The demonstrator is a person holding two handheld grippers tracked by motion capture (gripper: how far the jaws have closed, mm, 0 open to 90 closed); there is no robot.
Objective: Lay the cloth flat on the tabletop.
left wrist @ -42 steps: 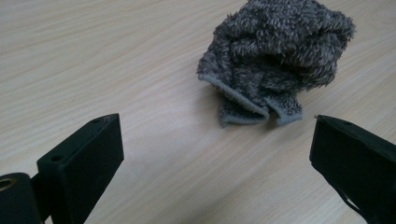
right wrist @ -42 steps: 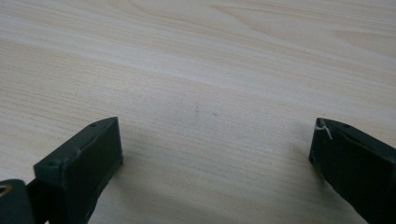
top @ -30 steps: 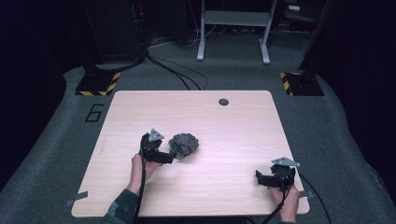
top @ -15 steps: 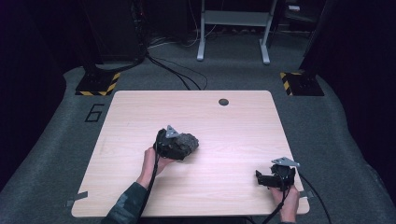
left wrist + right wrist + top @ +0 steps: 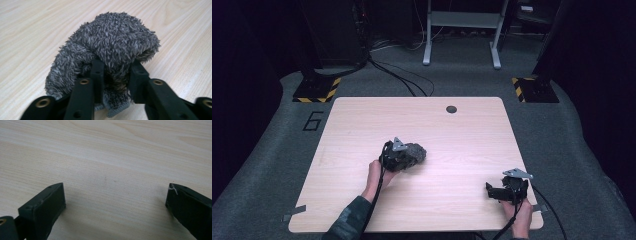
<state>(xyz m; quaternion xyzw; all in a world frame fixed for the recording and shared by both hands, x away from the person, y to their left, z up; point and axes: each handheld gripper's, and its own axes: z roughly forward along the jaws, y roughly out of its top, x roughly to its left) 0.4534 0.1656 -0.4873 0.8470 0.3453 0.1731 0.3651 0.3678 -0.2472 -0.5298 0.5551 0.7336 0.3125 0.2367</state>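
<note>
Grey fuzzy cloth lies bunched near the middle of the table — pale wood grain, a dark round hole near the far edge. Grey carpet around, dark room, hazard-striped bases and a metal frame beyond.

Left claw: jaws have just been closing and now pinch a fold of the cloth between them, pile bulging over both tips; cloth otherwise rests on the table.

Right claw: jaws spread wide, nothing between them — bare wood below. It sits near the table's near right corner, well apart from the cloth.
</note>
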